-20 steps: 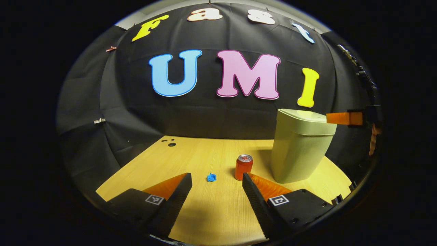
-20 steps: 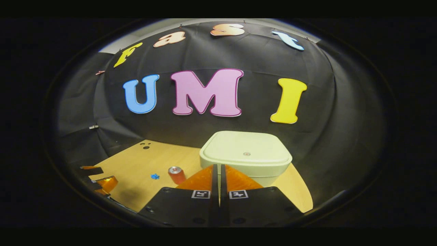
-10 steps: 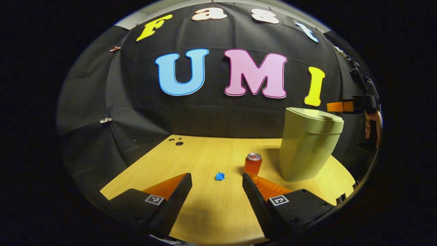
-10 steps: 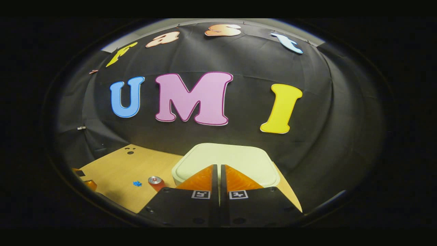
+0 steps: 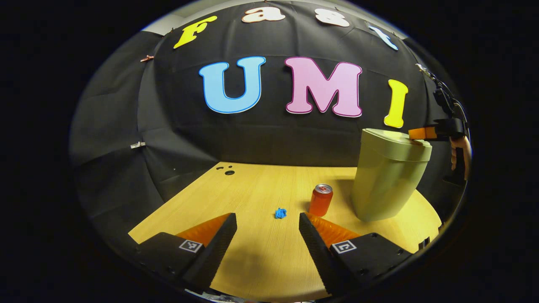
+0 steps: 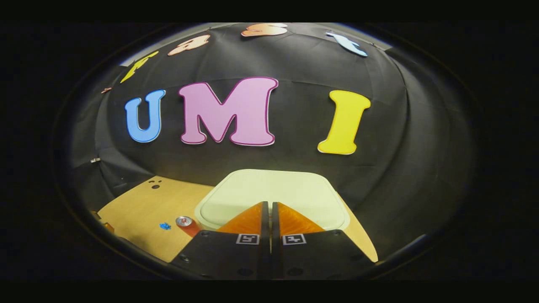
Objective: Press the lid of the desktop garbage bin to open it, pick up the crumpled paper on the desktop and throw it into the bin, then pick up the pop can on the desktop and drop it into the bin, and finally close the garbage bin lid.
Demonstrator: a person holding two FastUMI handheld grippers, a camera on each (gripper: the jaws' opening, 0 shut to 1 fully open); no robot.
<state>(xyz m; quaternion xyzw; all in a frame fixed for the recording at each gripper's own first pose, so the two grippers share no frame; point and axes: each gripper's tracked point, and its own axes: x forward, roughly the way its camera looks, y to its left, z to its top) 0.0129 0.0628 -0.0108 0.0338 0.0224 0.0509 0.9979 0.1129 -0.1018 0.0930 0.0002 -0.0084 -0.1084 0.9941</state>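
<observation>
Bin (image 5: 389, 176) lid (image 6: 273, 198) still down under closed, empty right gripper (image 6: 269, 206); paper ball (image 5: 280, 213) and can (image 5: 321, 200) wait on desk (image 5: 252, 193); left gripper (image 5: 268, 223) wide open, empty — all steps remain.

You worked in a staged recording booth, not a home: black cloth wall (image 5: 269, 139) pinned with clips (image 5: 137, 145) behind a bare wooden desktop (image 5: 257, 189) with drilled holes (image 5: 229, 172), lit from above.
</observation>
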